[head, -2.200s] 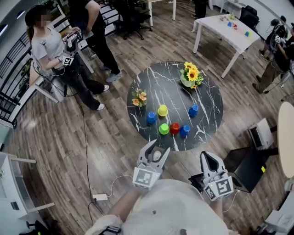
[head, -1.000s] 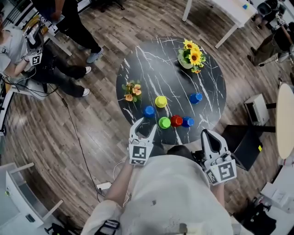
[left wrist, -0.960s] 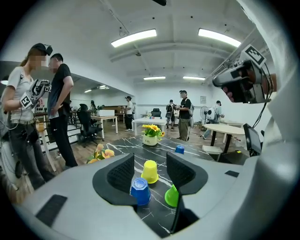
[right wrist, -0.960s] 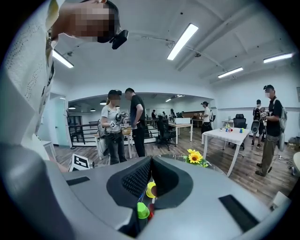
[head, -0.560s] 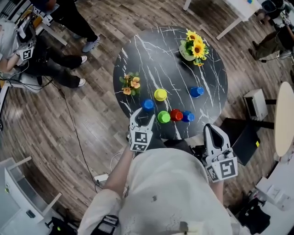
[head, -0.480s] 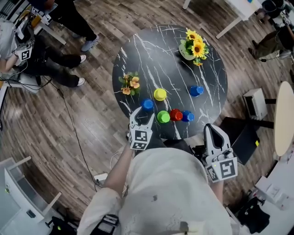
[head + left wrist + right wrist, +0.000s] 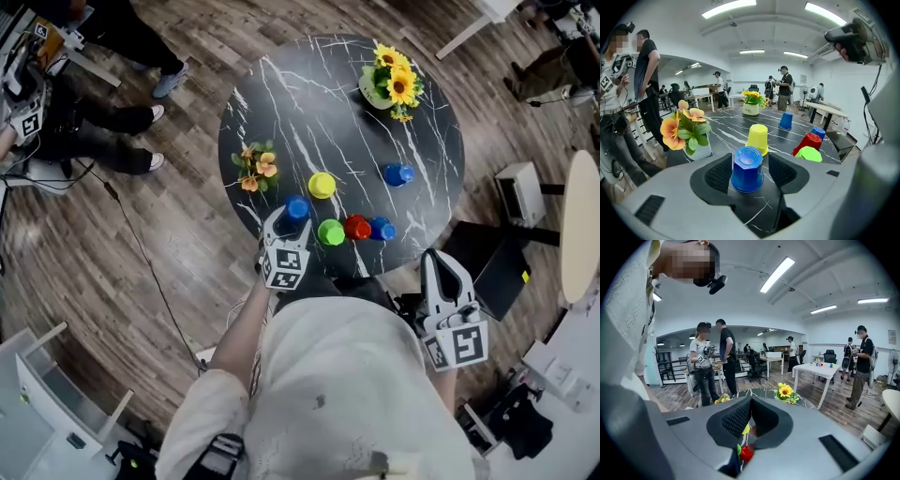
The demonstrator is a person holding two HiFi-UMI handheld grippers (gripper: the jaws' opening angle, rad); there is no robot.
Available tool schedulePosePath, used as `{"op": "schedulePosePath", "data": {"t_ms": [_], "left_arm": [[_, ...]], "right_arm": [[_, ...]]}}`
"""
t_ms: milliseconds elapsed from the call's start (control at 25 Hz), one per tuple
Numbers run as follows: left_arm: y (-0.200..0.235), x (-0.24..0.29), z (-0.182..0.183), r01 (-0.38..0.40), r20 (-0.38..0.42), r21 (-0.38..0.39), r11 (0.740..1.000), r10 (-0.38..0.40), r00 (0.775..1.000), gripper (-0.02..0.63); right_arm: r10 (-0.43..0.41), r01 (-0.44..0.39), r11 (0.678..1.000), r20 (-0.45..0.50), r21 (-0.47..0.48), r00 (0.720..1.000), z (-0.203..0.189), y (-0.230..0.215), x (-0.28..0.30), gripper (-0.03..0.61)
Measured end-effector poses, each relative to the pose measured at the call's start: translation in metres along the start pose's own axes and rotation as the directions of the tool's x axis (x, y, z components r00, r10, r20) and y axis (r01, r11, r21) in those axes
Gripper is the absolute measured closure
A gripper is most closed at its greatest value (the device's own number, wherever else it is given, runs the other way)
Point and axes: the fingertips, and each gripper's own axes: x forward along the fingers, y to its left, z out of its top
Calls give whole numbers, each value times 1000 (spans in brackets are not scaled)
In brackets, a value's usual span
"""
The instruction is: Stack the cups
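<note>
Left gripper around the nearest blue cup

The left gripper (image 7: 287, 225) has just been opening its jaws wide, and the upside-down blue cup (image 7: 747, 165) stands between them, untouched. I judge it should close gently at mid-height, centred, clear of the yellow cup (image 7: 757, 139) just beyond. The right gripper (image 7: 439, 264) is closed, empty.

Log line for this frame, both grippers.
left gripper: open, jaws just opened wider, blue cup between, ungripped | right gripper: shut, empty | stack: not started
</note>
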Motion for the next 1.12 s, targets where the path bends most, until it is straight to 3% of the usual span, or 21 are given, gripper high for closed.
{"op": "schedulePosePath", "data": {"t_ms": [400,1120], "left_arm": [[5,6,-7,-9,-25,-30,1000,8,1000,385],[-6,-52,25,-132,79,-114,985,142,987,387]], "right_arm": [[-15,15,1000,-4,9,1000,-4,0,-3,568],[102,-101,994,22,-47,995,-5,-2,-21,568]]}}
